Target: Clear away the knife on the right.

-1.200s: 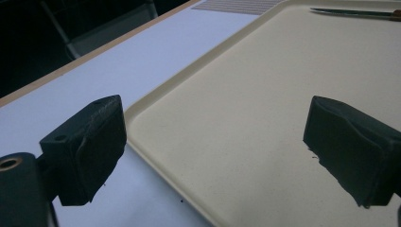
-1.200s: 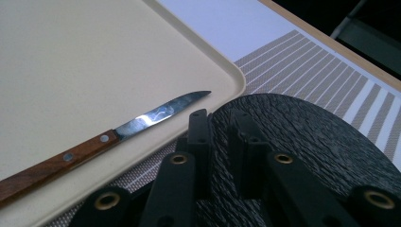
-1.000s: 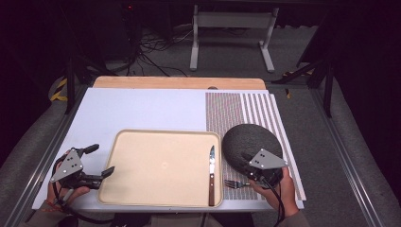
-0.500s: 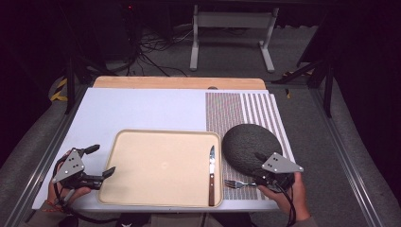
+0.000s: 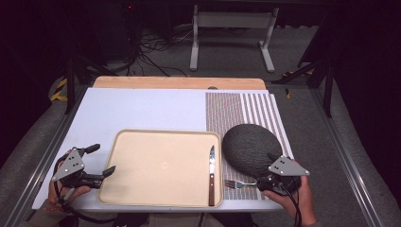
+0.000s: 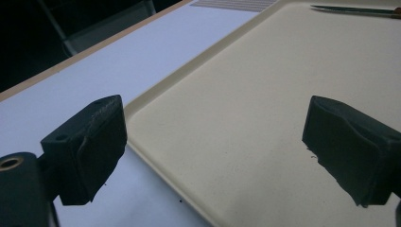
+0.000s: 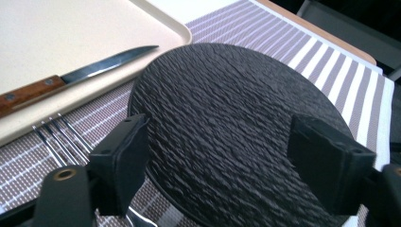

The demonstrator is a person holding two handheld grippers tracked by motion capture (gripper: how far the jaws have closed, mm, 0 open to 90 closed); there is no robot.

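Left hand-held gripper (image 5: 94,162) sits at my 8 o'clock, jaws wide and empty at the tray's (image 5: 142,142) left rim. Moving right, the knife (image 5: 211,174) lies along the tray's right side, the fork (image 5: 240,184) on the striped mat (image 5: 236,111). My right hand-held gripper (image 7: 222,165) is spread wide over the dark slate plate (image 5: 250,149) at 4 o'clock. I judge the plate stiff, heavy and brittle, so I'd grip its near rim. Open counter (image 5: 142,106) lies toward 12 o'clock.

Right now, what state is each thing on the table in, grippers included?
Left gripper: open, at the tray's left edge.
Right gripper: open, over the plate's near edge.
Tray: flat, holds just the knife.
Knife: lying along the tray's right side.
Fork: on the striped mat.
Plate: flat, bare.
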